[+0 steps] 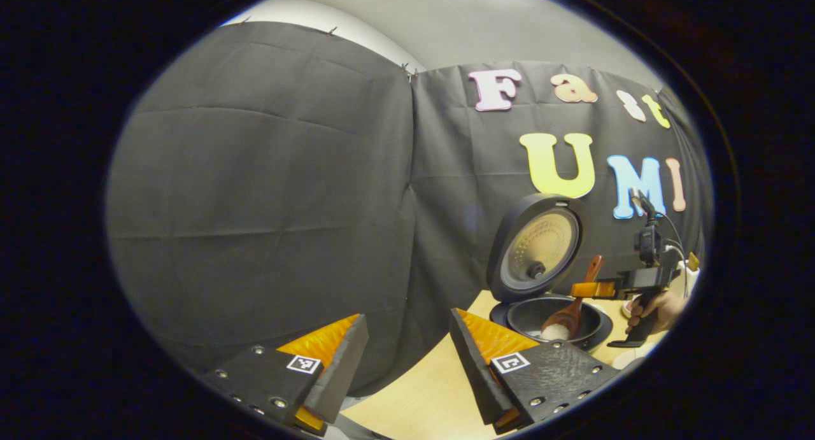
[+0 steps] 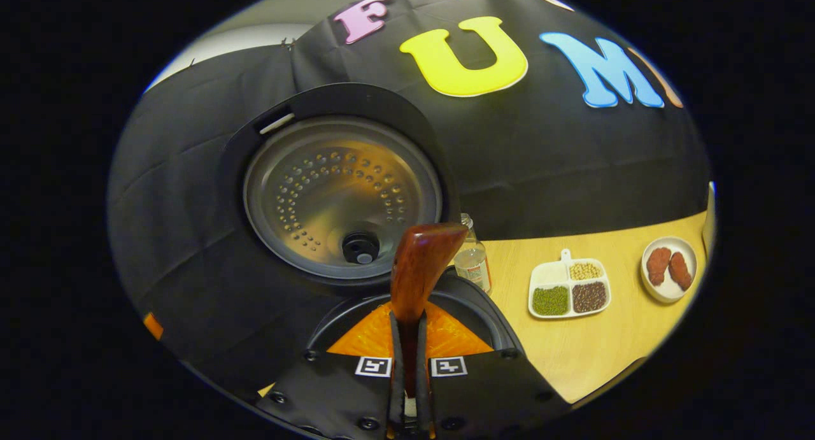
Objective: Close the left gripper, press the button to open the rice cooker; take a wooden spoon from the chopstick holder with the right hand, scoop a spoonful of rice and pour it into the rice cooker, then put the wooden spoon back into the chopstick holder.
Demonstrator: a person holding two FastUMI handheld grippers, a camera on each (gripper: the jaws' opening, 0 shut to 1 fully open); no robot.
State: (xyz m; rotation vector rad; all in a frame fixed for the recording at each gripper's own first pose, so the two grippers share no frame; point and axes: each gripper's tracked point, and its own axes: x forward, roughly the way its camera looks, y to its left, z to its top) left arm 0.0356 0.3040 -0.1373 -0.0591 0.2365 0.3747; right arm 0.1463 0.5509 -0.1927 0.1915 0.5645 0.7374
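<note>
In the left gripper view the black rice cooker [image 1: 547,312] stands open on the wooden table, its lid [image 1: 535,249] upright. The wooden spoon [image 1: 568,316] slants down into the pot with a heap of white rice in its bowl. My right gripper [image 1: 589,290] holds the spoon's handle from the right, with a hand [image 1: 659,306] behind it. My left gripper [image 1: 407,319] is open, to the left of the cooker, with nothing between its fingers. In the right gripper view my right gripper [image 2: 408,322] is shut on the spoon handle [image 2: 421,262] over the pot rim [image 2: 474,300], facing the lid [image 2: 340,198].
Right of the cooker stand a small clear bottle [image 2: 472,260], a white divided dish [image 2: 568,290] with three kinds of beans, and a white bowl [image 2: 668,269] with reddish pieces. The black cloth wall rises close behind the cooker. Bare table [image 2: 605,351] lies in front.
</note>
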